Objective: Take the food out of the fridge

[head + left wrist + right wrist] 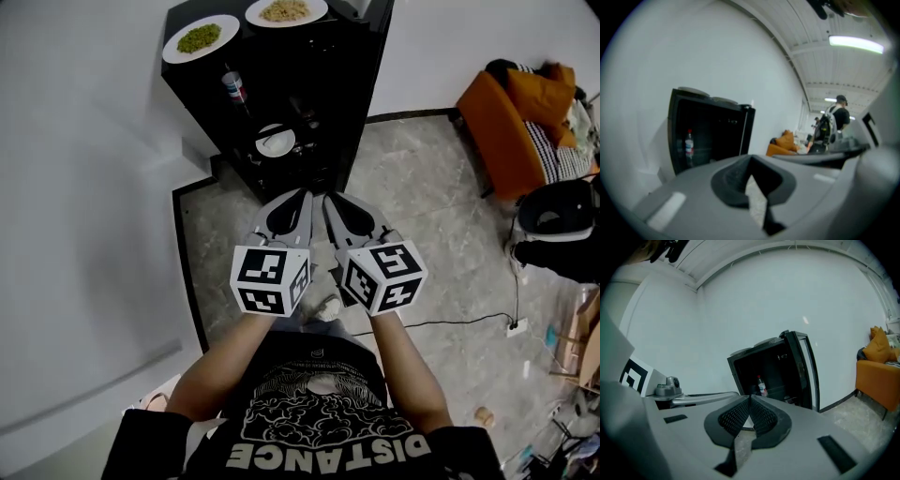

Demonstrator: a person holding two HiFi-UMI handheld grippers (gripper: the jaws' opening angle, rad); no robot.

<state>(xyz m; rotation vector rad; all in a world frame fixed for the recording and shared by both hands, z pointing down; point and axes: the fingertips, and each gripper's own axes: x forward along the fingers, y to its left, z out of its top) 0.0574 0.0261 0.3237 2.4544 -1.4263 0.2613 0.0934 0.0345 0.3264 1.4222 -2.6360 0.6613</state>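
The only word I can read is "DISTANCE", white on my black shirt (319, 412), upside down from above. The label on the bottle (234, 86) is too small to read.

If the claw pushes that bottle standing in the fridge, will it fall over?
Probably. The bottle stands upright, tall and narrow, so a push near its cap would likely tip it. It looks round, so once down it may roll. It seems to be plastic, so it is probably not fragile.

I see an orange armchair (497, 117) against the white wall (84, 187) and a power strip (515, 326) on the marble floor (412, 178).
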